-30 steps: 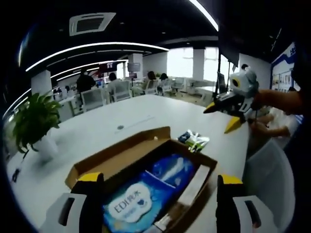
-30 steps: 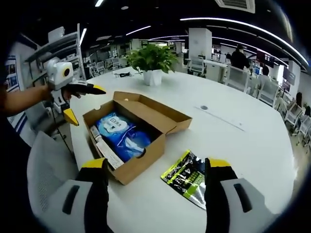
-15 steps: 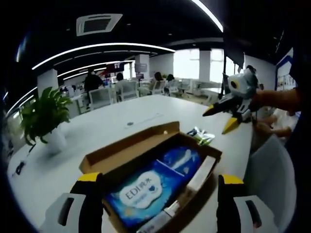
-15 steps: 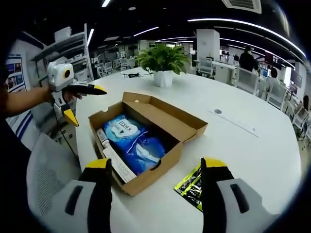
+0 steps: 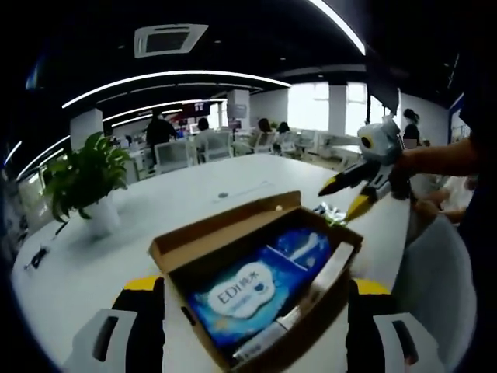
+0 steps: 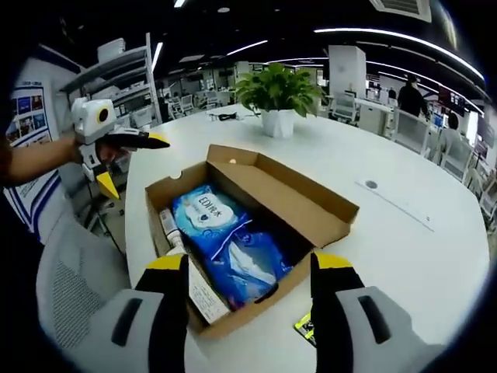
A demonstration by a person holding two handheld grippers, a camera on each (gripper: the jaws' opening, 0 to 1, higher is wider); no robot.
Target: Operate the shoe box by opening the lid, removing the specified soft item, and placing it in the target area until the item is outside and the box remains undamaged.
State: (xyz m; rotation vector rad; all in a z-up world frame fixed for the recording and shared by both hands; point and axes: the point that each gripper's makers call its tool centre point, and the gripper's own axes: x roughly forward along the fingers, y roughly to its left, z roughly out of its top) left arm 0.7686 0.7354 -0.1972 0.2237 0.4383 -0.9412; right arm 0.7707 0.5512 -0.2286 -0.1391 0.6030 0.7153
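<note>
Lying in the open shoe box (image 6: 256,225), the blue soft pack (image 6: 229,241) with white lettering has not been lifted; it fills most of the inside, with a long white carton (image 6: 190,268) wedged along one wall beside it. The same pack (image 5: 260,287) and the box (image 5: 256,264) show in the left gripper view, close under the camera. The lid (image 6: 287,190) is folded back and rests on the white table (image 6: 411,233), so I judge the opening step done and the box sound, with no tear or crush that I can make out.

What is left is the whole removal: neither tool touches the pack. The right gripper (image 6: 248,272) hangs just above the near end of the box, jaws spread wide with nothing between them, one on each side of the pack. The left gripper (image 5: 252,311) is likewise spread and empty, poised over the other end; from the right gripper view it (image 6: 116,151) appears held up off the table edge in a hand, well apart from the box.

A green and black packet (image 6: 305,328) lies on the table just beside the box, partly hidden. Farther off stands a potted plant (image 6: 279,97), and beyond it an office with desks and chairs. No marked target area is plain to me.
</note>
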